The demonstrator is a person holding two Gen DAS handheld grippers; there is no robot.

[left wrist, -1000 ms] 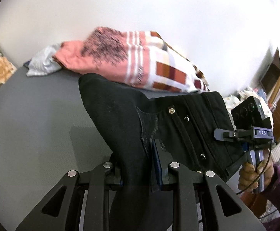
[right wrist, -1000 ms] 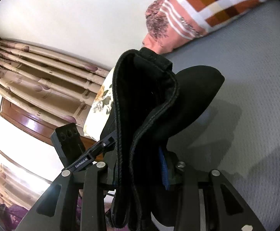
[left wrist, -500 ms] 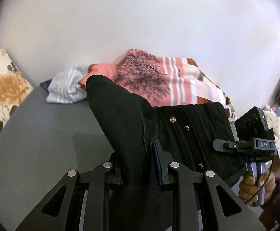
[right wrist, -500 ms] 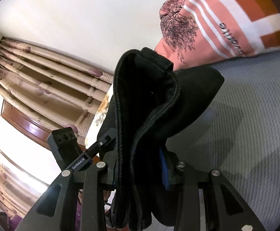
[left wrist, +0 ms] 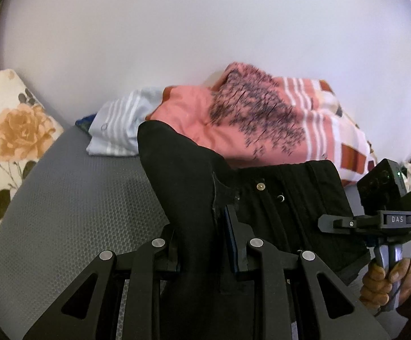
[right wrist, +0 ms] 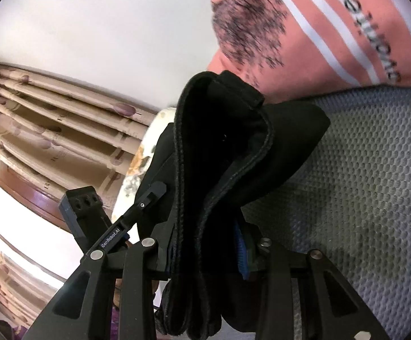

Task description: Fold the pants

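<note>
While both tools held cloth: the pair of black denim pants [left wrist: 194, 187] hung off the bed, stretched between them.
Left tool [left wrist: 202, 243]: pinched a bunched fold of the black fabric, fingers pressed against it from both sides.
Right tool [right wrist: 205, 243]: clamped on a thick stack of seamed layers that rose up between its fingers.
Right tool seen from the left [left wrist: 386, 198]: sat at the far end of the waistband, held by a bare hand [left wrist: 386, 280].
Where the pants were: lifted above the grey textured bed cover [left wrist: 72, 212], the buttoned waistband [left wrist: 290, 195] spanning from one tool to the other.
Long axis: the waistband ran sideways between the tools; the hanging legs were out of view, below both cameras.
Deciding relation: the bed cover lay ahead of and below both tools, so laying the pants down would likely mean carrying both ends forward together, neither hand clearly nearer.
Nearby: a pink patterned quilt [left wrist: 250, 119] and a pale blue striped cloth [left wrist: 120, 124] lay at the wall, a floral pillow [left wrist: 10, 138] to the left.
Risk, as a guess: the far edge could land on the quilt.
</note>
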